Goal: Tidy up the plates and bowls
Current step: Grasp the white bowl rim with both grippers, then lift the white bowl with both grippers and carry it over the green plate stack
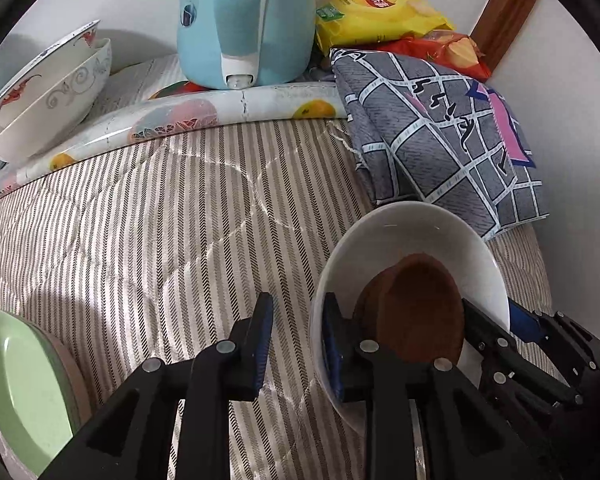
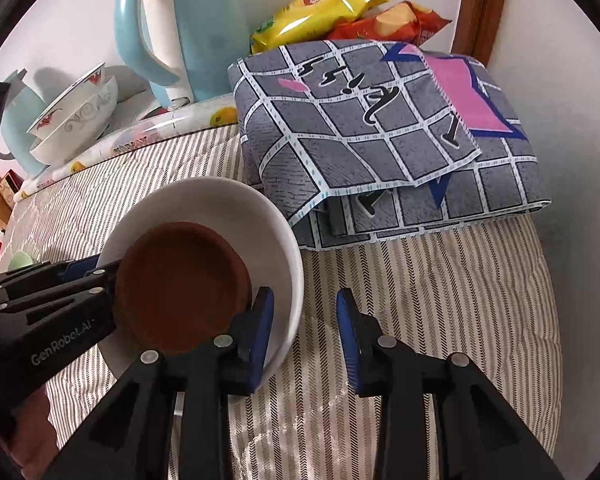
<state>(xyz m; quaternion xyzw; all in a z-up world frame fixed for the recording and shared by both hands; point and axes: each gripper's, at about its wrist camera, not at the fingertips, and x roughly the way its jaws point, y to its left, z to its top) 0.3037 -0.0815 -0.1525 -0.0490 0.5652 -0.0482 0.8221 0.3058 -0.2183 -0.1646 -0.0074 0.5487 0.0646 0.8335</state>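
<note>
A white bowl [image 1: 412, 232] [image 2: 220, 208] rests on the striped quilt with a small brown dish [image 1: 416, 308] [image 2: 180, 288] lying tilted inside it. My left gripper [image 1: 298, 340] straddles the bowl's left rim, one finger inside and one outside, with quilt showing between the outer pad and the rim, so it is open. My right gripper [image 2: 306, 332] straddles the opposite rim the same way, pads clear of the wall, open. Each gripper also shows in the other's view, the left gripper [image 2: 88, 270] and the right gripper [image 1: 504, 314], both at the bowl's edge.
Two stacked patterned bowls [image 1: 48, 92] [image 2: 76, 120] sit on a fruit-print table edge [image 1: 220, 108] beside a blue kettle [image 1: 244, 20]. A green plate [image 1: 24, 392] lies at the near left. A folded grey checked cloth [image 2: 380, 140] and snack bags [image 2: 320, 8] lie behind the bowl.
</note>
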